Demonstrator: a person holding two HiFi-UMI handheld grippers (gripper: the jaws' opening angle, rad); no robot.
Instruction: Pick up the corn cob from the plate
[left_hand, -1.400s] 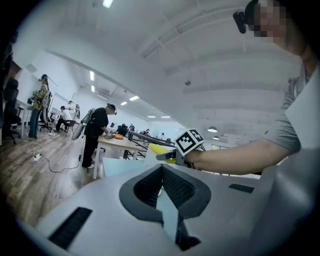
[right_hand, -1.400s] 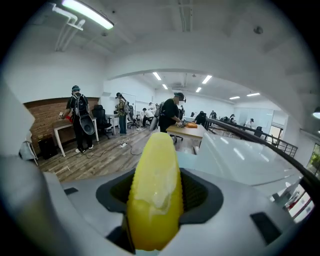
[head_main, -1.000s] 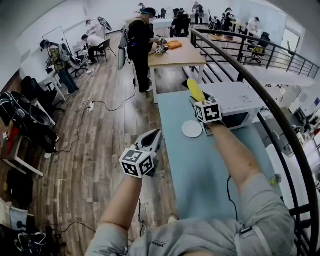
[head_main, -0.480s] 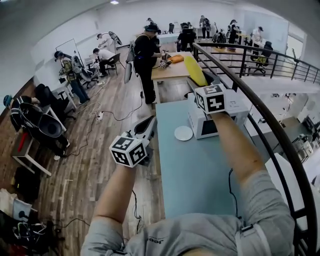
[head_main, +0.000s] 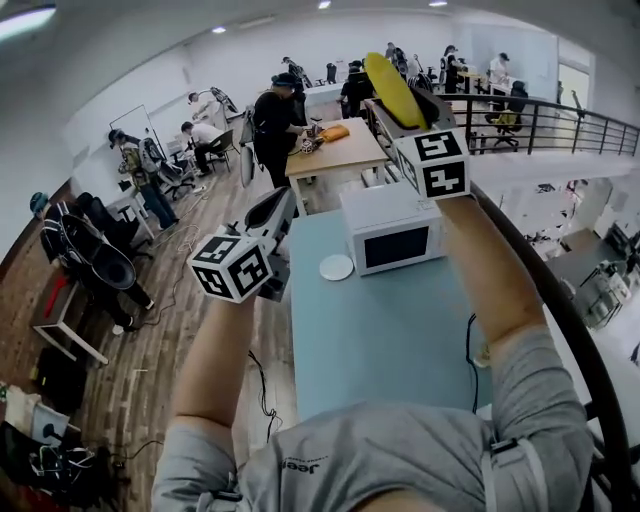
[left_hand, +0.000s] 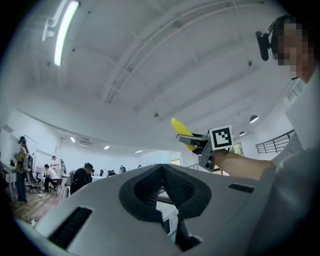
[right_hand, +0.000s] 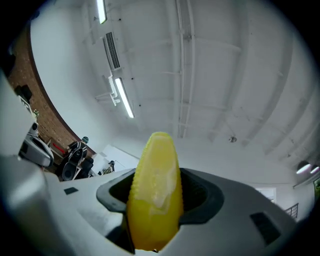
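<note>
I am pinching the corn cob (right_hand: 155, 165) between the jaws of the right gripper (right_hand: 156, 192), with the yellow cob sticking out past the jaw tips and pointing toward the ceiling. It is raised high, well apart from the white plate (head_main: 336, 267). The left gripper (left_hand: 162, 169) is hovering lower, its jaws pressed together at the tips with nothing between them; in its own view the cob is showing above and to the right of those jaws. Below and between the two pairs of jaws, the plate is lying on the blue-green table (head_main: 400, 340), just beside a white microwave (head_main: 395, 232) that is sitting beneath the right jaws. Beyond the jaws, a person in black (head_main: 272, 125) is standing at a wooden table (head_main: 335, 150).
</note>
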